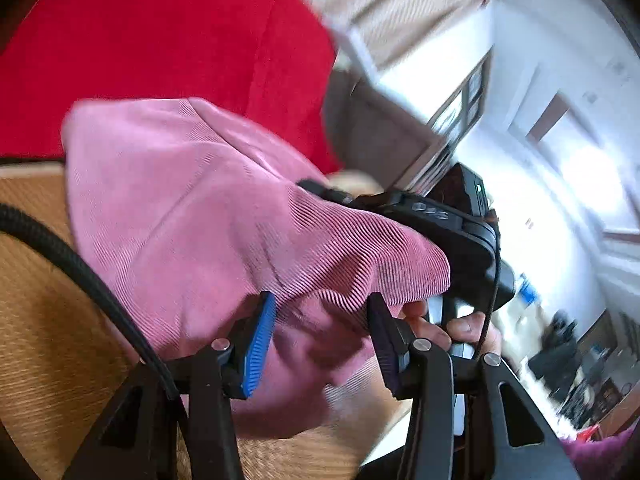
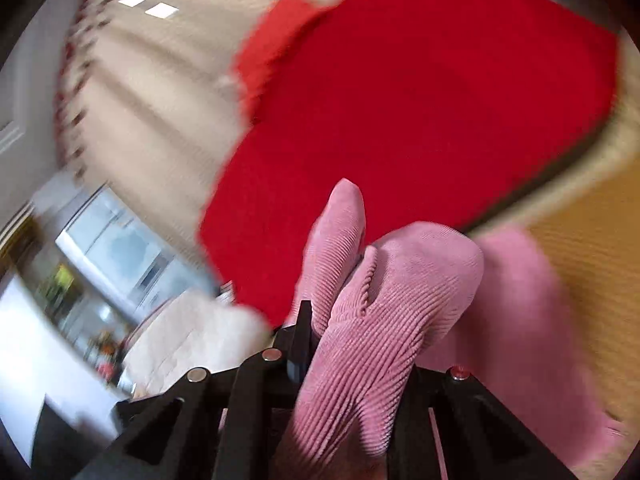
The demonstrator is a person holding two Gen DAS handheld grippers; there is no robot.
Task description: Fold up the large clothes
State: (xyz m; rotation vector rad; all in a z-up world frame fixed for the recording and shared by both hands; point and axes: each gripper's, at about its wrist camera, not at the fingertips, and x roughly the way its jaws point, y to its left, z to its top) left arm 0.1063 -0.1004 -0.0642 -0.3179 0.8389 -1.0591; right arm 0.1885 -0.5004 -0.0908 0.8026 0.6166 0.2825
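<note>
A pink corduroy garment point(image 2: 384, 320) is held aloft above the woven mat point(image 1: 36, 320), pinched in the right gripper point(image 2: 320, 344). The left gripper point(image 1: 320, 340) is spread around a hanging fold, unclosed. Re-gripping is judged underway; closure on that fold is called for next.

— What do we see behind everything?

— A big red cloth point(image 1: 160, 48) spread over a raised surface, and past it a pale striped curtain point(image 2: 160, 80) with a dark red patterned edge.

— And below?

— We see a woven straw-coloured mat point(image 1: 40, 320) along the lower left of the left view, and again at the right edge of the right view.

— Any light?

— Bright daylight washes the white wall point(image 1: 560, 120); we make out a window point(image 2: 120, 248), blurred, and dark furniture we cannot name.
</note>
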